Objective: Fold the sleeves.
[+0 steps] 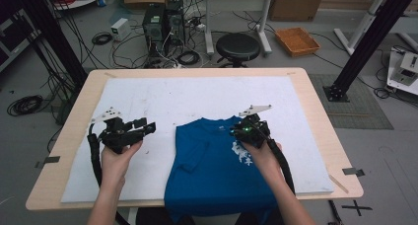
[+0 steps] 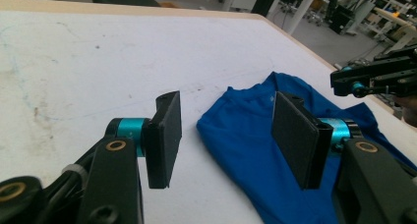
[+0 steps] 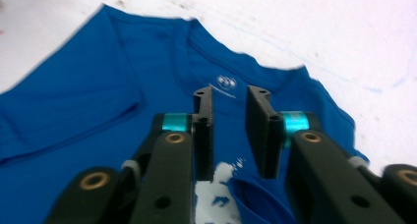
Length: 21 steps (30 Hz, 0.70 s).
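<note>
1. Two grippers are in your hands, and neither one holds cloth: your left gripper (image 1: 148, 128) hovers over the bare white table cover (image 1: 162, 94) with its jaws spread wide, and your right gripper (image 3: 229, 130) stands above the chest of the shirt with a narrow gap between its jaws and nothing between them.
2. You have the blue short-sleeved T-shirt with a white chest print (image 1: 217, 170) lying front up, collar toward the far edge, its hem hanging over the near edge of the light wooden table (image 1: 323, 121). One sleeve looks already folded in over the body.
3. Your right gripper's jaws are barely apart; if you push down like this, they will likely slide over the fabric or pinch only the top layer, dragging the shirt into wrinkles.
4. Your left gripper points toward the shirt's near shoulder (image 2: 231, 113). Closing short of the edge would catch the cover instead.
5. Pulling toward yourself risks letting the overhanging hem drag the whole shirt off the table.
</note>
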### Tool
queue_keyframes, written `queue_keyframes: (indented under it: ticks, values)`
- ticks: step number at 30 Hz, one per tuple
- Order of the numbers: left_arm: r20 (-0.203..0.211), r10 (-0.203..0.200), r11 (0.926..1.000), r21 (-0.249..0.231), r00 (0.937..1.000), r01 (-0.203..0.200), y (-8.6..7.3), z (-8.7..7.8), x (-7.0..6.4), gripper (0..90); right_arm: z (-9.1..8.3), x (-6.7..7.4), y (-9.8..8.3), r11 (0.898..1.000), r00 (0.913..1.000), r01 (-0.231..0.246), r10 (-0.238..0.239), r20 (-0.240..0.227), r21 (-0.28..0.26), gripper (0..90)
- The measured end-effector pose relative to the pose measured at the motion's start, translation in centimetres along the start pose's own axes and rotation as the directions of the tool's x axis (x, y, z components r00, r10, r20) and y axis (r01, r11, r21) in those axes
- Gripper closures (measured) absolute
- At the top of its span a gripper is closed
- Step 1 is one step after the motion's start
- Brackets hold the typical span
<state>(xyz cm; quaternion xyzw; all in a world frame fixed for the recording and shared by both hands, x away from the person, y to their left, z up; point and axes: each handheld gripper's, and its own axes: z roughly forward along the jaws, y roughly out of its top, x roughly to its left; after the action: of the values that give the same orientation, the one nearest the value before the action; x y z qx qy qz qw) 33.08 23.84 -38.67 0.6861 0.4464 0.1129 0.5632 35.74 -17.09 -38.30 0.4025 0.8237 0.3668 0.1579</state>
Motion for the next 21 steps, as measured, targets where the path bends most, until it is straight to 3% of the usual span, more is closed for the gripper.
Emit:
queue_keyframes:
  ticks: [3,6,9,10,16,21]
  values:
    - [0.018,0.000,1.0000,0.006,0.9998,0.000,0.0,0.2,0.0,44.8,-1.6,-1.5,-0.7,0.999,0.9998,-0.019,0.019,0.000,-0.035,70.8]
    - [0.022,0.005,0.9999,0.016,0.9997,-0.005,0.0,0.4,-0.1,44.5,-3.7,-4.3,-2.7,0.994,0.9956,-0.094,0.094,0.000,-0.064,65.5]
    - [0.033,0.004,0.9997,0.025,0.9995,-0.005,0.0,0.7,-0.3,44.0,-5.1,-6.6,-5.4,0.981,0.9831,-0.183,0.183,-0.002,-0.067,62.4]
    - [0.034,0.002,0.9996,0.027,0.9994,-0.003,0.0,0.8,-0.4,43.4,-5.5,-7.5,-7.2,0.971,0.9731,-0.230,0.230,-0.016,-0.059,61.2]
    - [0.046,0.012,0.9990,0.041,0.9989,-0.014,0.0,1.3,-0.7,43.3,-5.0,-7.6,-9.4,0.962,0.9608,-0.271,0.269,-0.065,-0.016,64.1]
    - [0.048,0.013,0.9985,0.052,0.9987,-0.016,0.0,1.5,-0.8,43.1,-4.7,-6.6,-9.6,0.980,0.9775,-0.201,0.200,-0.068,-0.008,87.7]
